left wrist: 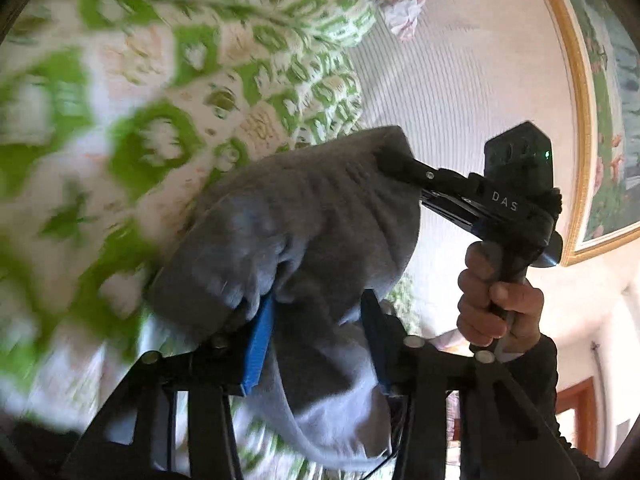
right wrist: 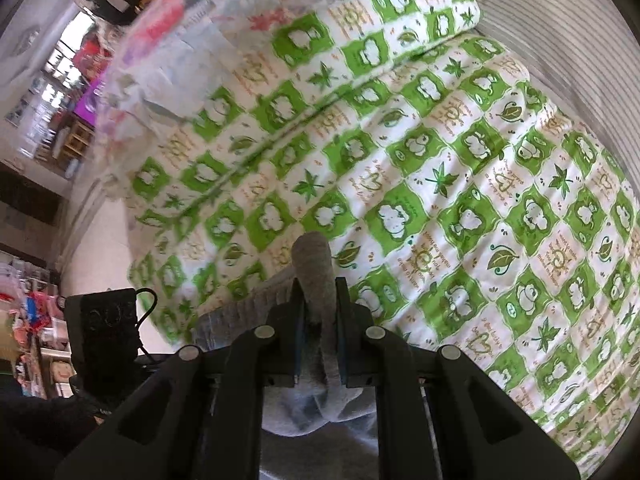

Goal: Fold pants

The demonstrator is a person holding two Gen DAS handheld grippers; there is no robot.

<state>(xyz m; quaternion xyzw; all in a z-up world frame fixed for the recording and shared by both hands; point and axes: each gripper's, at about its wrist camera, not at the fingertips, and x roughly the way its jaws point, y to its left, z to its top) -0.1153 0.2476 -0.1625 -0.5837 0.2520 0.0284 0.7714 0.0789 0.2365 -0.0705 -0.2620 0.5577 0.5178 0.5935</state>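
pants pinched in downward-tilted right claw; left claw parted around cloth.

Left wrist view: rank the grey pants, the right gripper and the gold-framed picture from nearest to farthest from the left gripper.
1. Grey pants: between the left gripper's blue pads, draped over them.
2. Right gripper: up and right, pinching the pants' far end.
3. Gold-framed picture: on the wall at the right edge, well beyond both.

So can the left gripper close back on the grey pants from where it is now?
Probably yes. The left gripper stands open with the grey pants draped between its fingers, nothing else in the gap. The right gripper is shut on another part of the fabric, off to the side.
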